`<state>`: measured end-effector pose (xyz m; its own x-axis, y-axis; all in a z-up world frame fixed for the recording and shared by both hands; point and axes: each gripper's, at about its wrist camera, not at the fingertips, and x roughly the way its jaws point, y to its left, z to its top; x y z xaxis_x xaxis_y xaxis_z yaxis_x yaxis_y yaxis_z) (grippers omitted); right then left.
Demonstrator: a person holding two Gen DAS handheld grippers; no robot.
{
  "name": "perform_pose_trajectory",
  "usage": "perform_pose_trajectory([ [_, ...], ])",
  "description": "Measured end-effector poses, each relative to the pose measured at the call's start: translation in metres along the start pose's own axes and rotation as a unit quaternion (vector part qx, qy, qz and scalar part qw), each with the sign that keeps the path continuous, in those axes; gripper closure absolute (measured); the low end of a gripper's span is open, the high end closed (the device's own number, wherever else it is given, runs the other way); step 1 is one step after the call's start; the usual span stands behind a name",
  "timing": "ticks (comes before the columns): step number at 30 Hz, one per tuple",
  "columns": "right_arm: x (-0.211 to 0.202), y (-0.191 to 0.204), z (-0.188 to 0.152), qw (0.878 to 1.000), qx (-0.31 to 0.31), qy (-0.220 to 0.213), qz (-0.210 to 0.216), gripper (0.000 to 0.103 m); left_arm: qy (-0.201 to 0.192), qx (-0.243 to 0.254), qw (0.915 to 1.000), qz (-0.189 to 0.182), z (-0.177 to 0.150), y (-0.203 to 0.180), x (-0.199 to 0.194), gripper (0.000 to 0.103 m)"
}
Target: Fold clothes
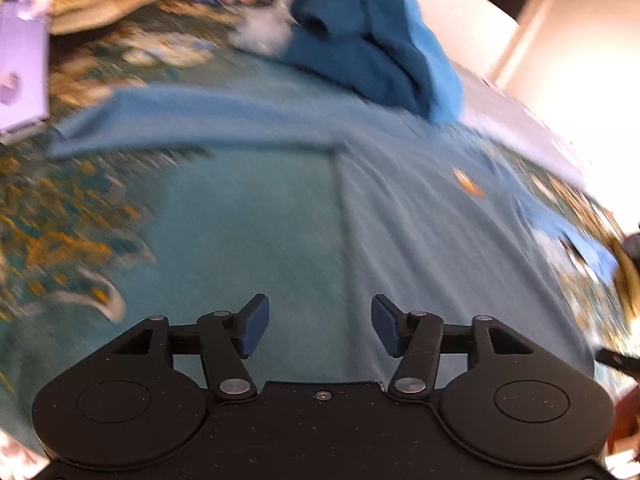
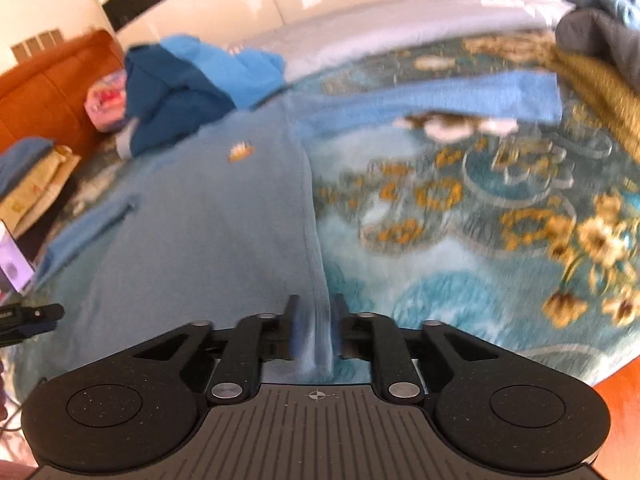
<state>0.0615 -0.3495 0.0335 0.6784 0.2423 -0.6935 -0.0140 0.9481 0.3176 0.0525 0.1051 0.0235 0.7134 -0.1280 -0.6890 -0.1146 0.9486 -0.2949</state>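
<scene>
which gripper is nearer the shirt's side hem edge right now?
Right. The right gripper has the light blue shirt side hem between its pads, at the bottom corner. The left gripper is open, hovering over the shirt's middle, nothing between its pads.

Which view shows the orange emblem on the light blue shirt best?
The right wrist view: the emblem sits near the middle of the shirt, its shape roughly readable. In the left wrist view the emblem is a smaller orange smear towards the right.

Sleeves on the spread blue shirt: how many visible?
2. One sleeve stretches toward the grey glove; the other lies on the far side. The right gripper pinches the shirt's side edge.
</scene>
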Motion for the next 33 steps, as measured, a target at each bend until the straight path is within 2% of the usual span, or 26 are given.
perform_pose_trajectory([
  [1, -0.002, -0.002, 0.003, 1.0, -0.001, -0.005, -0.004, 0.07, -0.016, -0.015, 0.9996, 0.018, 0.007, 0.009, 0.0, 0.042],
  [4, -0.002, -0.011, 0.011, 1.0, 0.007, -0.015, -0.022, 0.067, -0.061, -0.07, 0.993, 0.074, 0.03, 0.042, 0.003, 0.041],
  [7, 0.002, -0.02, 0.017, 0.999, 0.023, -0.015, -0.038, 0.065, -0.079, -0.165, 0.9759, 0.118, 0.048, 0.085, 0.016, 0.042],
  [9, 0.008, -0.023, 0.019, 0.999, 0.031, -0.011, -0.043, 0.063, -0.09, -0.222, 0.9637, 0.119, 0.057, 0.109, 0.028, 0.043],
  [13, 0.02, -0.018, 0.023, 0.999, 0.026, -0.002, -0.046, 0.059, -0.11, -0.286, 0.9419, 0.137, 0.071, 0.127, 0.051, 0.049],
  [15, 0.024, -0.015, 0.026, 0.999, 0.021, 0.001, -0.045, 0.054, -0.124, -0.299, 0.9334, 0.155, 0.076, 0.129, 0.06, 0.06],
  [17, 0.028, -0.013, 0.03, 0.999, 0.019, 0.003, -0.045, 0.054, -0.134, -0.306, 0.9239, 0.187, 0.081, 0.132, 0.068, 0.085],
  [18, 0.03, -0.012, 0.032, 0.999, 0.018, 0.003, -0.046, 0.054, -0.137, -0.311, 0.9201, 0.195, 0.083, 0.134, 0.071, 0.087],
  [19, 0.031, -0.012, 0.033, 0.999, 0.016, 0.004, -0.046, 0.054, -0.139, -0.316, 0.9168, 0.201, 0.084, 0.135, 0.072, 0.097],
  [20, 0.032, -0.011, 0.035, 0.999, 0.015, 0.004, -0.046, 0.054, -0.14, -0.321, 0.9133, 0.208, 0.085, 0.136, 0.074, 0.099],
  [23, 0.034, -0.012, 0.037, 0.999, 0.016, 0.004, -0.047, 0.054, -0.171, -0.311, 0.9099, 0.216, 0.09, 0.125, 0.063, 0.101],
  [24, 0.035, -0.013, 0.038, 0.999, 0.017, 0.004, -0.047, 0.054, -0.188, -0.292, 0.9125, 0.216, 0.094, 0.117, 0.056, 0.102],
  [28, 0.037, -0.017, 0.037, 0.999, 0.023, 0.007, -0.047, 0.054, -0.284, -0.165, 0.9236, 0.198, 0.116, 0.068, 0.017, 0.101],
  [29, 0.038, -0.019, 0.036, 0.999, 0.025, 0.008, -0.046, 0.054, -0.282, -0.151, 0.9256, 0.202, 0.122, 0.063, 0.019, 0.101],
  [31, 0.04, -0.023, 0.035, 0.998, 0.035, 0.009, -0.042, 0.054, -0.26, -0.16, 0.9291, 0.209, 0.132, 0.059, 0.027, 0.102],
  [33, 0.041, -0.026, 0.034, 0.998, 0.04, 0.008, -0.038, 0.054, -0.274, -0.136, 0.9305, 0.201, 0.137, 0.043, 0.03, 0.102],
])
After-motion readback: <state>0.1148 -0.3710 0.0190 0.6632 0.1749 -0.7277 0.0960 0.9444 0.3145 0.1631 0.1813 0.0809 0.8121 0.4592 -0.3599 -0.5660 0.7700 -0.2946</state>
